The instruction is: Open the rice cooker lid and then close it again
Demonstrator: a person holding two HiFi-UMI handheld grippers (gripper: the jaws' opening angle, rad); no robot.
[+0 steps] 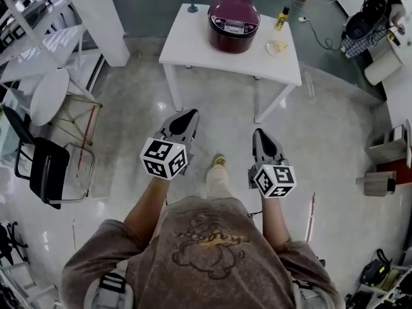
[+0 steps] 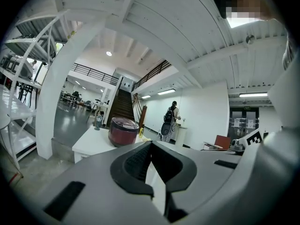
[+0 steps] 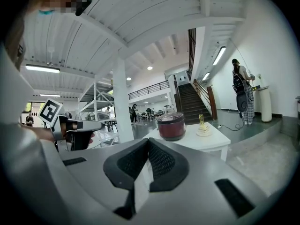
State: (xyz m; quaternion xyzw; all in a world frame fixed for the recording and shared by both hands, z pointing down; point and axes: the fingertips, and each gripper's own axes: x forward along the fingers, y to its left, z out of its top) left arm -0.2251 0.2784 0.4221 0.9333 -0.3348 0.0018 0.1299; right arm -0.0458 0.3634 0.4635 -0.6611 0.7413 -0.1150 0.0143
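The left claw [image 1: 185, 118] has its two jaws drawn together at the tips, with nothing caught between them; the left gripper view shows the same, the dark pads meeting at a point [image 2: 151, 143]. The right claw [image 1: 261, 134] is likewise closed tight and empty, its tips touching in its own view [image 3: 148, 139]. Both are held side by side in front of the person, over bare floor [image 1: 322, 140], and both point toward the bench [image 1: 187, 44].

The rice cooker [image 1: 233, 23] stands on that white bench, well apart from both claws. In the head view it sits farther up the picture, roughly in line with the gap between the two. In the left gripper view the cooker [image 2: 123, 131] shows just left of the tips and beyond them. In the right gripper view it [image 3: 171, 126] shows just right of them. Its dark red lid [image 1: 233, 8] is down.

On the bench beside the cooker stand a yellow bottle [image 1: 282, 18] to the right and a stemmed glass [image 1: 192, 0] at the far left edge. A black chair [image 1: 45, 166] stands off to the left, and a person [image 3: 241, 90] is at the far wall.
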